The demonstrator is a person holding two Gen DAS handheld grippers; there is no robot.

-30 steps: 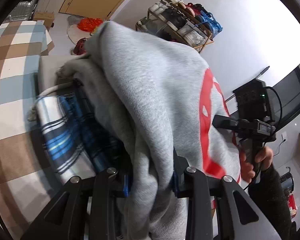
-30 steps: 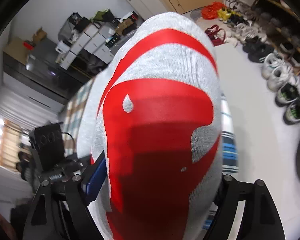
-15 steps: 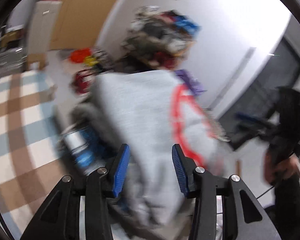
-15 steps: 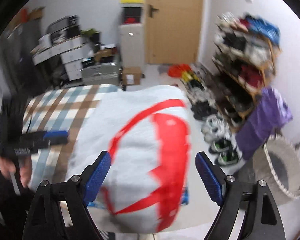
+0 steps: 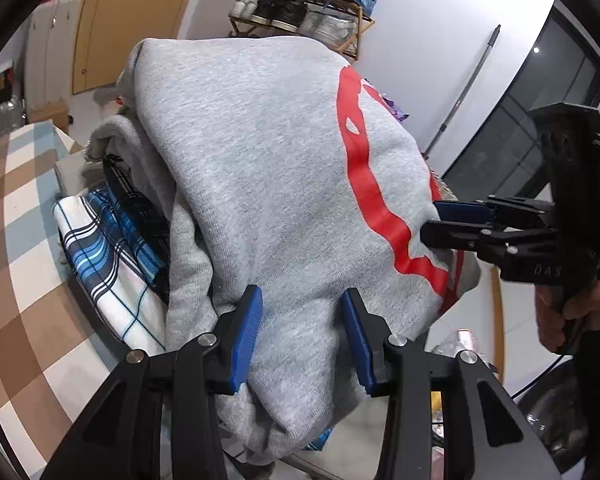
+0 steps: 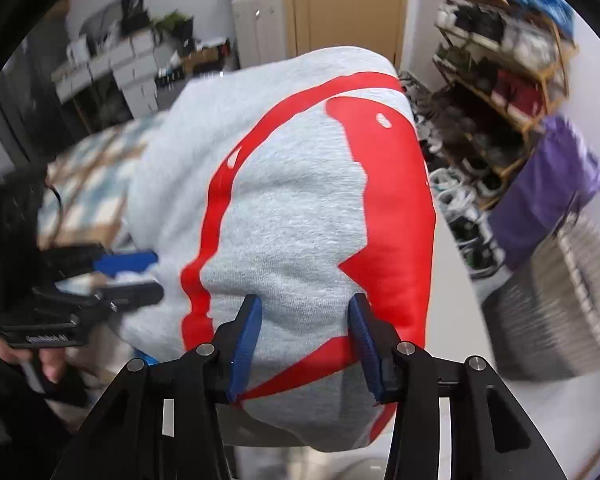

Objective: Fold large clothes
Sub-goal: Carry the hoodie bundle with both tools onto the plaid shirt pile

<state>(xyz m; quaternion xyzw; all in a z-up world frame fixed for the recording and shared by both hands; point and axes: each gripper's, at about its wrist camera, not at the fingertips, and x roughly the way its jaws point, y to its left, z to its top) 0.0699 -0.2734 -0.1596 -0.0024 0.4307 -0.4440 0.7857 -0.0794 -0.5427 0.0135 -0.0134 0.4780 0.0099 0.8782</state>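
Plaid cloth [image 5: 100,248] lies at left, under the heap. The grey sweatshirt [image 5: 268,184] sits mounded near the bed [image 5: 16,216] edge. Left gripper [image 5: 300,336] pinches its near hem. Right gripper [image 6: 305,338], jaws just closing, clamps a thick fold. Risk: the bunched grip slips, or the plaid cloth drags along.

The sweatshirt [image 5: 260,184] fills the middle of the left wrist frame, lying on a plaid cloth [image 5: 108,248] at its left, on the bed [image 5: 16,216]. A shoe rack [image 5: 304,4] stands behind it, upper centre. In the right wrist frame a basket [image 6: 564,292] sits right, below the rack.
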